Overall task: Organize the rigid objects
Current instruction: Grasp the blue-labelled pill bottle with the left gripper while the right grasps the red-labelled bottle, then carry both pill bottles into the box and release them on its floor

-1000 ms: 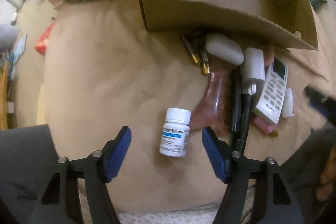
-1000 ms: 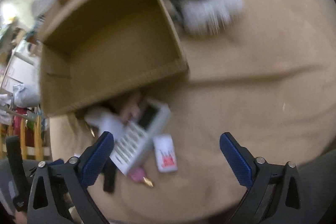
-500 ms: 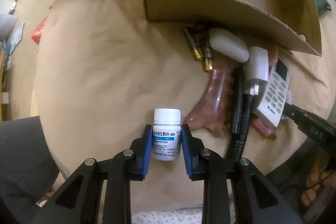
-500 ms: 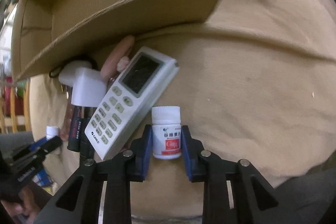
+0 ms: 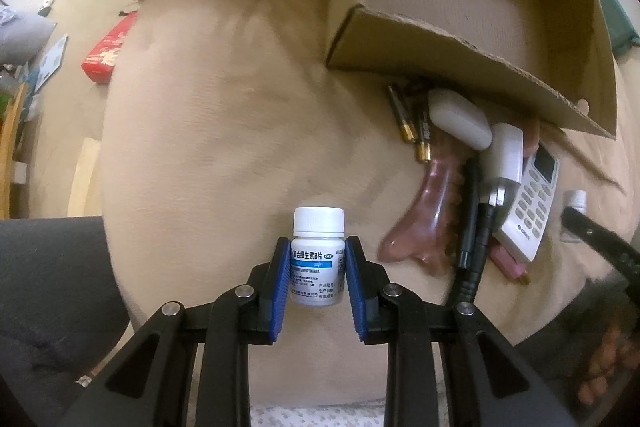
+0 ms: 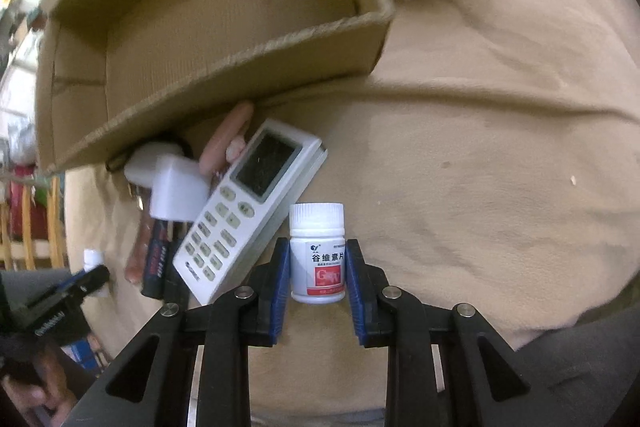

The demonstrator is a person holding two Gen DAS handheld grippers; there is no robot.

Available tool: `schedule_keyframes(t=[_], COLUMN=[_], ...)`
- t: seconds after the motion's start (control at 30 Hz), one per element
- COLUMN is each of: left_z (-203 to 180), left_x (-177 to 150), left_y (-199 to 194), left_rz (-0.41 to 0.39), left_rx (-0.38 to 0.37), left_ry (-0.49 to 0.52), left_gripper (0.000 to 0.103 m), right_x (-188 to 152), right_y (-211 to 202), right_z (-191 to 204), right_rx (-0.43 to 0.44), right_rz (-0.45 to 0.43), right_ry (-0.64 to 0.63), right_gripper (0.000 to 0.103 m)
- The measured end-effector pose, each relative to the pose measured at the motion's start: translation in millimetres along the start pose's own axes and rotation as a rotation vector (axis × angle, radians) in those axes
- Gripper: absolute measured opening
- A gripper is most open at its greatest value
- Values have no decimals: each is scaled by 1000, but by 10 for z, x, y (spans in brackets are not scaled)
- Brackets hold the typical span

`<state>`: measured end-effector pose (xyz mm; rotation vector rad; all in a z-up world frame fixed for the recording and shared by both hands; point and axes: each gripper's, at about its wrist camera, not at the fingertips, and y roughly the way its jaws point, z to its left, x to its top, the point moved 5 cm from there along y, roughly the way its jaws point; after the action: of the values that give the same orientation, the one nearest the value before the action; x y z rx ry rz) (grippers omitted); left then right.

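Looking down my left wrist view, my left gripper (image 5: 318, 259) is clamped on the blue-label bottle (image 5: 318, 261), cap at twelve o'clock along my fingers, and the cardboard box (image 5: 440, 67) it should go into, I judge, opens at about one o'clock; the label's Chinese print ends in "B片". Switching to my right wrist view, my right gripper (image 6: 318, 261) pinches the red-label bottle (image 6: 317, 253) reading "谷维素片", cap at twelve, box at eleven o'clock and the white remote (image 6: 248, 211) touching at ten.
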<state>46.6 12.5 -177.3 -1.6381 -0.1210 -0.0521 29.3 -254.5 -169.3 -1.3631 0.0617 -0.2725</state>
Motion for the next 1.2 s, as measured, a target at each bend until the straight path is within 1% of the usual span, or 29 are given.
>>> schedule_keyframes(t=[0.17, 0.27, 0.3, 0.4, 0.43, 0.5, 0.57, 0.67, 0.77, 0.9, 1.0, 1.2], left_z=[42, 126, 158, 240, 205, 168, 76, -14, -119, -315, -453, -679], left_x=[30, 91, 114, 204, 212, 290, 362, 551, 737, 913, 1025, 1270], left_y=[-158, -311, -372, -658, -779, -980, -1150, -1305, -1288, -1301, -1312, -1209], left_rz=[-68, -120, -135, -216, -250, -293, -319, -349, -354, -371, -380, -395], left_rx=[29, 35, 38, 45, 45, 32, 26, 14, -1, 5, 9, 26], left_ry=[-19, -51, -61, -76, -74, -71, -52, -23, -1, 38, 63, 111], left_gripper=[24, 24, 24, 24, 24, 24, 24, 24, 24, 24, 24, 24], right_x=[76, 163, 187, 225, 243, 291, 333, 421, 588, 765, 897, 1117], right_y=[-290, -445, -531, -729, -814, -899, -995, -1099, -1143, -1151, -1113, -956], right_z=[1, -10, 9, -23, -8, 71, 132, 202, 250, 339, 416, 554], right_rx=[36, 68, 94, 91, 99, 100, 110, 125, 146, 163, 176, 189], right_rz=[-109, -173, -209, -275, -307, -349, -386, -410, -418, -426, -428, -419], right_ry=[24, 30, 26, -2, -13, -40, -67, -91, -97, -116, -129, -156], right_gripper=[28, 28, 28, 28, 28, 28, 28, 28, 28, 28, 28, 28])
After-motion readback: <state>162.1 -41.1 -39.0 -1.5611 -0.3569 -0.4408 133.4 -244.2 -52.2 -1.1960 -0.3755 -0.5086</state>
